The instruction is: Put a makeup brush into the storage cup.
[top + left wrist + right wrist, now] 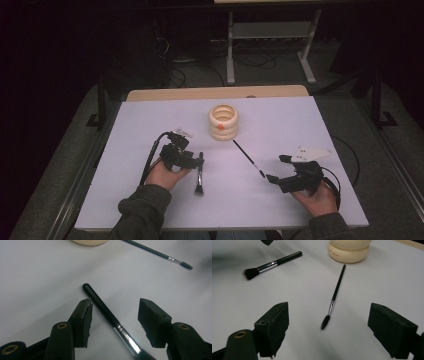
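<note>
Near worktop point(225, 210) edge: bare room between hands. Left gripper point(115, 322) fingers released, straddling powder brush point(105, 311) without touching. Right gripper point(328, 332) fingers released, spoolie brush point(334, 297) just ahead, lying flat. Beyond both: cream ringed holder point(223, 121), upright, contents hidden; spoolie handle tip near holder base.

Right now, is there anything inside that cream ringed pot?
From the high view, the cream pot shows an open mouth with nothing rising above its rim. Its bottom is hidden by its own wall, so something small could lie there.
</note>
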Tool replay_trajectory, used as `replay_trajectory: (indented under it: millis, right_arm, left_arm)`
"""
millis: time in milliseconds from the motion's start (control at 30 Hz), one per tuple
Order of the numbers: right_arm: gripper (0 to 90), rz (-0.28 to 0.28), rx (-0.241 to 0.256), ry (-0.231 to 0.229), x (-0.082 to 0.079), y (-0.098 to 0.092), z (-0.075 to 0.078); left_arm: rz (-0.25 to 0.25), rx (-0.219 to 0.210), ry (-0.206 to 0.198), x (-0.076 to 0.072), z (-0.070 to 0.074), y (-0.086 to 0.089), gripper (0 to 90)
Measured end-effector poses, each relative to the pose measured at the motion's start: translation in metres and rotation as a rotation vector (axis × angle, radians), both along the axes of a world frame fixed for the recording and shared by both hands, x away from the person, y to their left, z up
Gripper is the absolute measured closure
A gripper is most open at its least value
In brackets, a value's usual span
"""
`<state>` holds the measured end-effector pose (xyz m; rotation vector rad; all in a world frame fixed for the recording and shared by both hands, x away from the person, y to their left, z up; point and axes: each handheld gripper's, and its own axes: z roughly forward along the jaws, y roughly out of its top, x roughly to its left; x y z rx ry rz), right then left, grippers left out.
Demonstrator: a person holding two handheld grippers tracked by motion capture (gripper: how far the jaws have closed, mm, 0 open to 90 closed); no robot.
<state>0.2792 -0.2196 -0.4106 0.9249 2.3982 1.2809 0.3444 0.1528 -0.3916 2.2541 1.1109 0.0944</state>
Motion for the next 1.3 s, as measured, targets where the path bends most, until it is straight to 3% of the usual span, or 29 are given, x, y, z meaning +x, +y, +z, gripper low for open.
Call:
replay_trajectory:
  millis: [100,133,233,467,700,733,833,867,900,933,1000,1300]
  right_arm:
    - [16.8,-0.005,0.002,-0.005,0.000,-0.002,0.000]
    - [16.8,-0.010,0.007,0.003,0.001,-0.003,-0.001]
    - [17.0,-0.013,0.002,0.011,0.001,-0.003,-0.002]
    - [18.2,-0.037,0.000,0.011,-0.002,-0.007,-0.003]
    - [18.2,-0.035,-0.005,0.010,0.000,-0.007,-0.004]
    - [18.2,-0.032,-0.012,0.013,0.000,-0.007,-0.004]
    - [19.3,-0.032,-0.015,0.012,-0.001,-0.006,-0.004]
    - [21.5,-0.023,-0.015,0.011,0.000,-0.007,-0.003]
    - [21.5,-0.023,-0.015,0.011,0.000,-0.007,-0.003]
    - [21.5,-0.025,-0.013,0.018,0.001,-0.007,-0.004]
    - [21.4,-0.030,-0.016,0.033,0.001,-0.007,-0.004]
    - [21.6,-0.011,-0.040,0.031,0.002,0.001,-0.006]
  left_arm:
    - [0.012,0.010,0.027,0.003,-0.005,-0.003,46.8]
    - [0.019,0.036,0.047,0.006,-0.009,-0.005,46.9]
    - [0.036,0.029,0.050,0.008,-0.012,-0.008,48.9]
    - [0.081,0.078,0.064,0.009,-0.026,-0.019,55.1]
    - [0.101,0.091,0.088,0.012,-0.031,-0.021,57.4]
    - [0.105,0.108,0.089,0.012,-0.033,-0.023,58.8]
    - [0.124,0.111,0.074,0.010,-0.033,-0.025,65.1]
    - [0.131,0.149,0.041,0.007,-0.034,-0.027,67.2]
    - [0.131,0.149,0.041,0.007,-0.034,-0.027,71.5]
    - [0.148,0.195,0.016,0.006,-0.034,-0.028,76.0]
    - [0.147,0.210,0.007,0.005,-0.034,-0.029,78.6]
    - [0.129,0.206,0.009,0.006,-0.033,-0.028,79.5]
